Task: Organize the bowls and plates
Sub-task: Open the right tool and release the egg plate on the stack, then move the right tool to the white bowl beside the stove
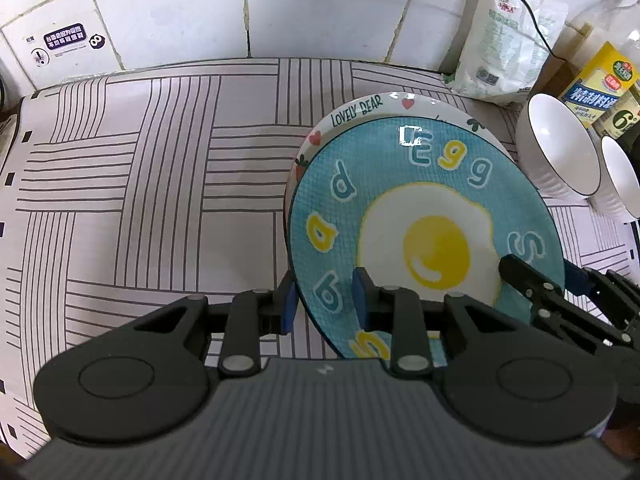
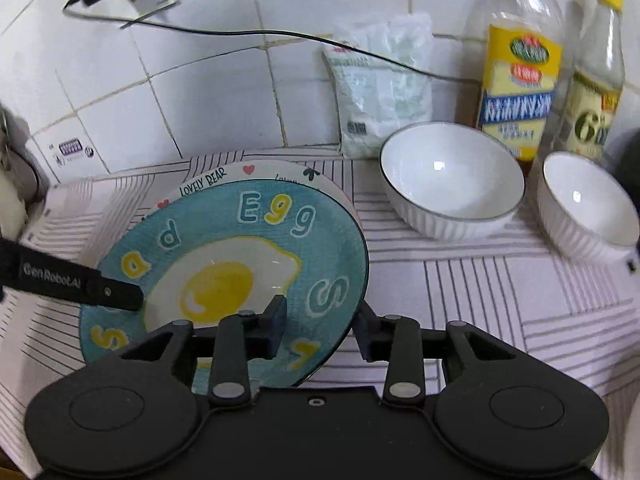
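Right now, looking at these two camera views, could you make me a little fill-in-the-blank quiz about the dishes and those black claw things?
1. The blue plate shows a fried ____ in its middle.
2. It sits over a white plate whose rim reads "LOVELY ____".
3. Beside the plates stand ____ white bowls, a larger bowl and a smaller bowl.
4. The left gripper and right gripper each straddle the ____ plate's edge.

Missing words: egg; BEAR; two; blue
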Demonstrator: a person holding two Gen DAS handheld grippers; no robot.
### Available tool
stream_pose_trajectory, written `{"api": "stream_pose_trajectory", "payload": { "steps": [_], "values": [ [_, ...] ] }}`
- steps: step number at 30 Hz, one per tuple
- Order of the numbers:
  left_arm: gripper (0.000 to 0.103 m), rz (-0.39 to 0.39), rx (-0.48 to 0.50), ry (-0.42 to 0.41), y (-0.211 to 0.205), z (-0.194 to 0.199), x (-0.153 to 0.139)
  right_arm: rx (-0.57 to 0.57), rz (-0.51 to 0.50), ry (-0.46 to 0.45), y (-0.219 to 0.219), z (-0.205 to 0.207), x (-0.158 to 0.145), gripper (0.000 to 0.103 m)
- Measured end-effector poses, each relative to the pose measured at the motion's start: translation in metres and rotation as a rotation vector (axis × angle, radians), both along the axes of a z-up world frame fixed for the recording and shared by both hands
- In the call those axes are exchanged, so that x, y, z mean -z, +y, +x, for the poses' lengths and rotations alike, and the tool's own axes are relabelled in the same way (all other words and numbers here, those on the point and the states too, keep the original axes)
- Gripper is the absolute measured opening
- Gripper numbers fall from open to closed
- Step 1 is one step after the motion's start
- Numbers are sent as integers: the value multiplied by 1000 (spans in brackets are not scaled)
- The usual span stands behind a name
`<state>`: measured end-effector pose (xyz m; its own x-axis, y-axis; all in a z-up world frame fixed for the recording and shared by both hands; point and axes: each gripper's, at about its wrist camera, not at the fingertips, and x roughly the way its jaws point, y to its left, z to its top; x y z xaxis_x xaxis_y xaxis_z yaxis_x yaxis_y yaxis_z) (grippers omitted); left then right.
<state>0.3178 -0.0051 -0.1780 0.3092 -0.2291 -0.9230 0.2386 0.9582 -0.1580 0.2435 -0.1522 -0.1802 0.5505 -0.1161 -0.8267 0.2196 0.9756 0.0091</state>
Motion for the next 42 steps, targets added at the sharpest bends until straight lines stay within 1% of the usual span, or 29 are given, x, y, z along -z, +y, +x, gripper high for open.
{"api": "stream_pose_trajectory", "payload": {
  "steps": [3,5,7,12,16,17,21,22,24,27,31,33,36,39,41,42],
  "values": [
    [27,5,-8,14,0,1,1,-12,-37,-13,3,0,3,43],
    [27,4,-29,61,0,5,2,-17,-56,-22,4,2,4,43],
    [27,-2,-38,82,2,9,2,-28,-82,-32,7,3,4,43],
    [26,14,-37,84,-1,10,4,-52,-155,-53,12,6,8,43],
    [26,37,-26,71,-5,8,4,-94,-263,-59,22,8,14,43],
    [26,39,-25,68,-5,7,4,-93,-272,-65,23,8,15,43],
    [26,38,-24,63,-4,2,1,-75,-243,-68,19,10,14,42],
    [26,36,-22,60,-4,0,-1,-71,-228,-64,17,9,13,42],
    [26,28,-12,49,-5,-7,-8,-56,-165,-60,11,5,7,42],
    [26,32,-2,23,-9,-22,-21,-39,-74,-96,1,-11,-9,42],
    [28,23,30,-32,-15,-46,-45,-48,-40,-120,-8,-33,-32,42],
    [28,19,45,-54,-18,-58,-58,-55,-14,-130,-13,-44,-43,44],
    [34,15,67,-83,-23,-74,-75,-49,33,-151,-22,-63,-60,47],
    [36,14,77,-107,-28,-89,-90,-38,47,-167,-31,-82,-75,49],
    [37,-5,90,-114,-30,-100,-101,-52,54,-157,-36,-93,-83,49],
    [39,-13,102,-124,-32,-106,-106,-68,75,-148,-39,-98,-87,49]
  ]
}}
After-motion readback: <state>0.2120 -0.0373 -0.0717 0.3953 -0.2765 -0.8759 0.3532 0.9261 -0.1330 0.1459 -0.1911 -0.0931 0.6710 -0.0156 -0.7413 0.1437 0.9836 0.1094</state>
